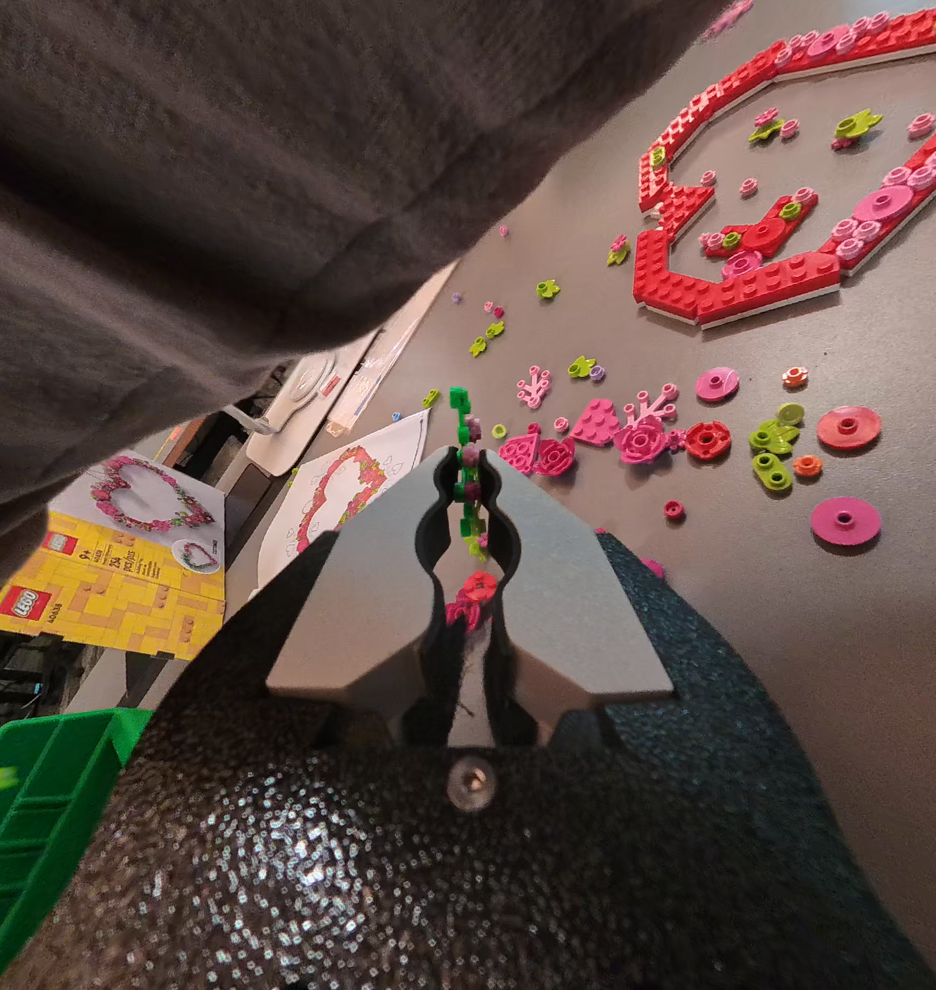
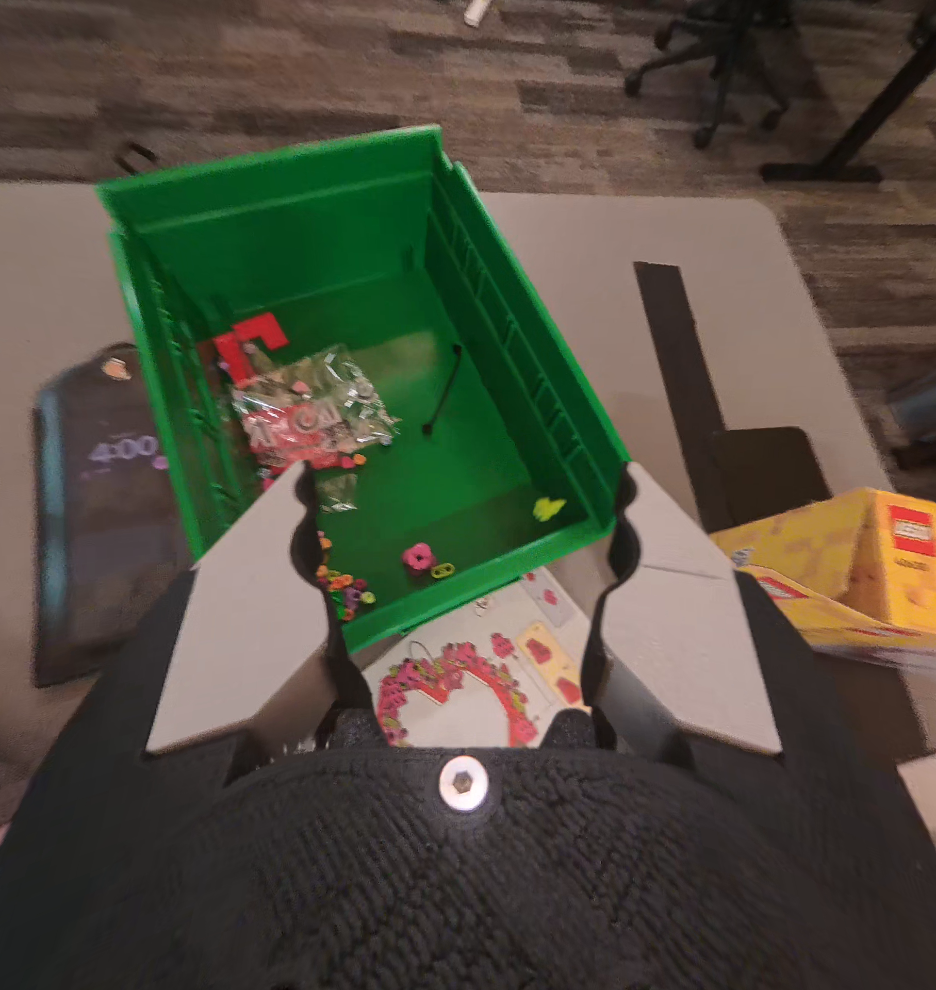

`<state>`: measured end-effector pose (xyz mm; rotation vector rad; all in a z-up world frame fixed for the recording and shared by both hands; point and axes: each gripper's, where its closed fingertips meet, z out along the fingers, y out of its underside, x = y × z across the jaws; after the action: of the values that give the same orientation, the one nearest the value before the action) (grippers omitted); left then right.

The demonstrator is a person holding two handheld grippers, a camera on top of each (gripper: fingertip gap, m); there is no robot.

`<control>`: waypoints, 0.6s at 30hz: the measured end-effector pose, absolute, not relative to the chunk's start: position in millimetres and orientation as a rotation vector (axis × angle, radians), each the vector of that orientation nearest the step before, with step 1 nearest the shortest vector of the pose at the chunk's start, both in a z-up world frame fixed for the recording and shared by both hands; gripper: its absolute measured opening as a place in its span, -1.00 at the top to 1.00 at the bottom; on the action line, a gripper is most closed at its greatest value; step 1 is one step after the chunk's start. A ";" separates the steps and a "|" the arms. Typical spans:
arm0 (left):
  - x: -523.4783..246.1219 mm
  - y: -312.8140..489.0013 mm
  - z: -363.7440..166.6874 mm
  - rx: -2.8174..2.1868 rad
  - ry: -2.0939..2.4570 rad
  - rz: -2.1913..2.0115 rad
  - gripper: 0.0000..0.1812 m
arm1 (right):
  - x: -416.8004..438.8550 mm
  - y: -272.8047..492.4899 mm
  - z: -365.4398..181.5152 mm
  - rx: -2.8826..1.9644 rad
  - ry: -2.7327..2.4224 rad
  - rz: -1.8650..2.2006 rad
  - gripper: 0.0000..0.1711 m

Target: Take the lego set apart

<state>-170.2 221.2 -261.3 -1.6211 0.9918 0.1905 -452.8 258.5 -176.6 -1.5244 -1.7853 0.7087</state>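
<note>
In the left wrist view my left gripper (image 1: 468, 455) is shut on a green vine piece (image 1: 461, 415) with small purple flowers, held above the table. The red heart frame (image 1: 733, 292) lies at the upper right with pink flowers on it. Loose pink, red and lime pieces (image 1: 642, 436) lie scattered below it. In the right wrist view my right gripper (image 2: 463, 474) is open and empty above the green bin (image 2: 272, 182). The bin holds a bag of pieces (image 2: 310, 412), a red part (image 2: 251, 337), a pink flower (image 2: 418, 557) and small loose pieces (image 2: 342, 586).
A grey sleeve (image 1: 187, 187) fills the upper left of the left wrist view. The yellow lego box (image 1: 117, 578) (image 2: 856, 557) and the instruction sheet (image 1: 347, 487) (image 2: 471, 691) lie near the bin (image 1: 37, 803). A dark phone (image 2: 96, 514) lies left of the bin.
</note>
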 end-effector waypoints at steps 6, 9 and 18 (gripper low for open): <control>-169.3 221.6 -266.1 -1.638 1.009 0.192 0.96 | -450.0 264.9 -191.6 -1.487 -1.787 0.593 -0.74; -172.1 221.9 -264.4 -1.641 0.995 0.189 0.95 | -440.1 266.7 -174.4 -1.448 -1.735 0.641 -0.75; -168.6 215.4 -241.0 -1.606 0.873 -0.015 0.96 | -281.7 248.5 -79.4 -1.199 -1.383 0.932 -0.31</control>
<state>-168.6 215.4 -241.0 -1.6057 0.8735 -0.0148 -281.7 248.5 -79.4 -1.1991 -1.3828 0.9320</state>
